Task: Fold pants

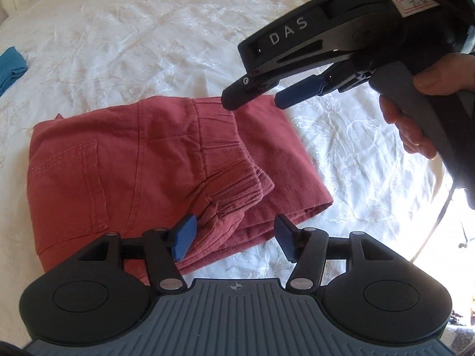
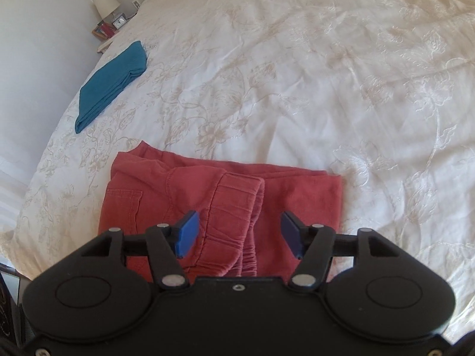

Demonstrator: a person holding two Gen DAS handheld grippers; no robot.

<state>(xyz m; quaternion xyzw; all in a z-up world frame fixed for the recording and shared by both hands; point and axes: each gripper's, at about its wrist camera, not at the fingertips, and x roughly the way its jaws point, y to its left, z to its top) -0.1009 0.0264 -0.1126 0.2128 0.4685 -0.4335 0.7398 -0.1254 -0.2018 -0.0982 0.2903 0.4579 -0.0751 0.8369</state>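
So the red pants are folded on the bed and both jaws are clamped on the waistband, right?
Not quite. The pants are folded on the bed, but both sets of jaws stand open, holding nothing, as each wrist view shows.

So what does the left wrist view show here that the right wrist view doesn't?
Left wrist only: the right gripper from outside, open above the folded red cotton pants, with the bare hand on its grey handle.
Right wrist only: the bedside lamp, the small clock, and the folded teal cloth whole.
Both: the pants on the white embroidered bedspread, and each view's own open fingers; the left gripper holds nothing.
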